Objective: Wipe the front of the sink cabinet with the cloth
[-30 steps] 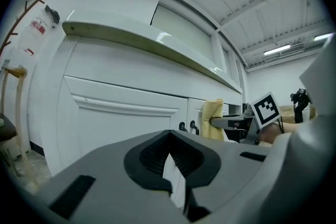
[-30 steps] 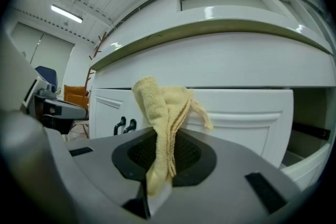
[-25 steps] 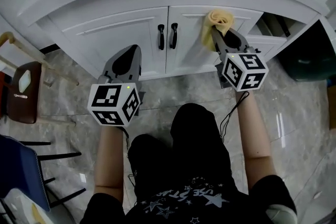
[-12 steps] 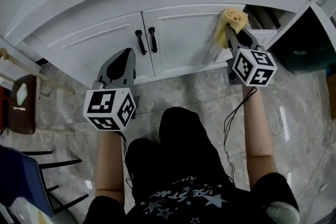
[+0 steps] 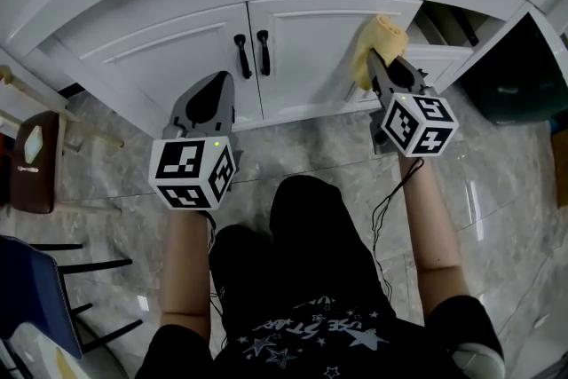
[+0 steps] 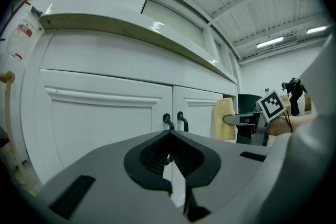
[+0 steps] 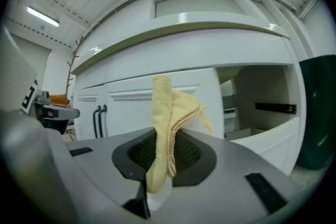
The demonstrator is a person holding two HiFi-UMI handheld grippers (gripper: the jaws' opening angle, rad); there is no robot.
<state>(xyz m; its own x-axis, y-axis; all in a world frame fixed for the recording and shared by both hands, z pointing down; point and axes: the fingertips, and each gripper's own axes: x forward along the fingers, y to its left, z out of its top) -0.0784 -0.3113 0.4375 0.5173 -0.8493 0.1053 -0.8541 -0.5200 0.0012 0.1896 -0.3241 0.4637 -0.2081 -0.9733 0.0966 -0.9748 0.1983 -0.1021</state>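
Observation:
The white sink cabinet (image 5: pixel 177 49) has two doors with black handles (image 5: pixel 252 53) at the middle. A folded yellow cloth (image 5: pixel 376 44) is pressed against the upper part of the right door (image 5: pixel 311 49), near that door's right edge. My right gripper (image 5: pixel 380 65) is shut on the cloth (image 7: pixel 164 128), which sticks up from between its jaws. My left gripper (image 5: pixel 210 98) is shut with nothing in it, held low before the left door (image 6: pixel 100 123), apart from it. From the left gripper view the cloth (image 6: pixel 224 119) and right gripper (image 6: pixel 252 120) show at the right.
An open compartment with a drawer rail (image 7: pixel 275 107) lies right of the right door. A dark green bin (image 5: pixel 519 89) stands at the far right. A brown stool (image 5: pixel 31 160) and a dark chair (image 5: pixel 35 297) are at the left. The floor is grey marble tile (image 5: pixel 302 146).
The right gripper and cloth have slid along the top of the right door, first to the right, then back a little left. The left gripper has barely moved.

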